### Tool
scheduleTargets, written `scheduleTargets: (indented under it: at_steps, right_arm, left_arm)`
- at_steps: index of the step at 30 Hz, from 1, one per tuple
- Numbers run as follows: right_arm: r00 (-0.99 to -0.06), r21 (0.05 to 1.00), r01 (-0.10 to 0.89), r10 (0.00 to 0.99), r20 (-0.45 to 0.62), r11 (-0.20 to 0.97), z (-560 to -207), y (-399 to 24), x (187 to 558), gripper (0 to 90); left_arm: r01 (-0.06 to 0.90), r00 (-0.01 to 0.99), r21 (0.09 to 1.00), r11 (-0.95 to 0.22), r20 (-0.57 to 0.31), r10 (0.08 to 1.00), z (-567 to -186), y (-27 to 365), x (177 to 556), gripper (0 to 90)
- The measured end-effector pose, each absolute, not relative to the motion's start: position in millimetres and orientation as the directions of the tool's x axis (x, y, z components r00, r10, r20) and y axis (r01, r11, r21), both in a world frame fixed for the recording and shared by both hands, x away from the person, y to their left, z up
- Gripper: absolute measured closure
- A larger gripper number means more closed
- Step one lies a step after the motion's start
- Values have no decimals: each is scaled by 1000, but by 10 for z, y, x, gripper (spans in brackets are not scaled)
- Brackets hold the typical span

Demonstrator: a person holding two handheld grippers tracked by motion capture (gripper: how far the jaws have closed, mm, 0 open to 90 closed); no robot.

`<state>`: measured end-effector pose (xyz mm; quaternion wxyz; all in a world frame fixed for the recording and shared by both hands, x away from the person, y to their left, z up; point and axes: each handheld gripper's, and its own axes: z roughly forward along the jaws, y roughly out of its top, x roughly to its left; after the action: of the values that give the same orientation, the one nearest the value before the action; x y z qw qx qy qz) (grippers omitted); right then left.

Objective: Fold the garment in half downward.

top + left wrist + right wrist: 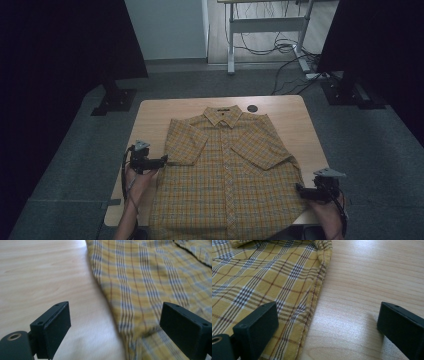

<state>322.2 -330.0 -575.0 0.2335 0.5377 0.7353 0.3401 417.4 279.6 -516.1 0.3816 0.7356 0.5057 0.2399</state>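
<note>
A yellow plaid short-sleeved shirt lies flat and face up on the wooden table, collar at the far side. My left gripper is at the hem of the shirt's left sleeve, open. In the left gripper view the sleeve edge runs between the spread jaws of the left gripper. My right gripper is at the shirt's right side edge, open. In the right gripper view the stitched side seam lies between the jaws of the right gripper, one jaw over cloth, the other over bare wood.
A dark round cable hole sits in the table near the collar. Grey carpet surrounds the table. Black stands and floor cables lie beyond the far edge. Bare wood flanks the shirt on both sides.
</note>
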Motion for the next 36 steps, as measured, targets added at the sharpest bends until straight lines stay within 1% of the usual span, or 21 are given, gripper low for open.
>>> scheduleTargets:
  at_steps: [6,16,21,26,30,36]
  right_arm:
    - [-314,751,632,949,23,191,-5750,-3301,3221,30]
    - [-317,751,632,948,24,192,-5750,-3303,3220,31]
    - [-317,751,632,948,24,192,-5750,-3303,3220,31]
    - [-317,751,632,948,24,192,-5750,-3302,3220,31]
    - [-317,751,632,948,24,192,-5750,-3302,3220,30]
    - [-319,750,632,948,23,195,-5749,-3303,3223,29]
  left_arm:
    - [550,382,816,-179,-54,923,-5136,2705,4391,99]
    - [548,378,813,-197,-30,925,-5151,2584,4732,99]
    - [559,372,807,-191,-39,927,-5172,2543,4886,100]
    - [576,359,793,-197,-29,933,-5257,2520,5009,100]
    - [591,345,785,-185,-38,938,-5343,2518,5097,100]
    - [620,327,756,-210,-6,945,-5496,2499,5199,100]
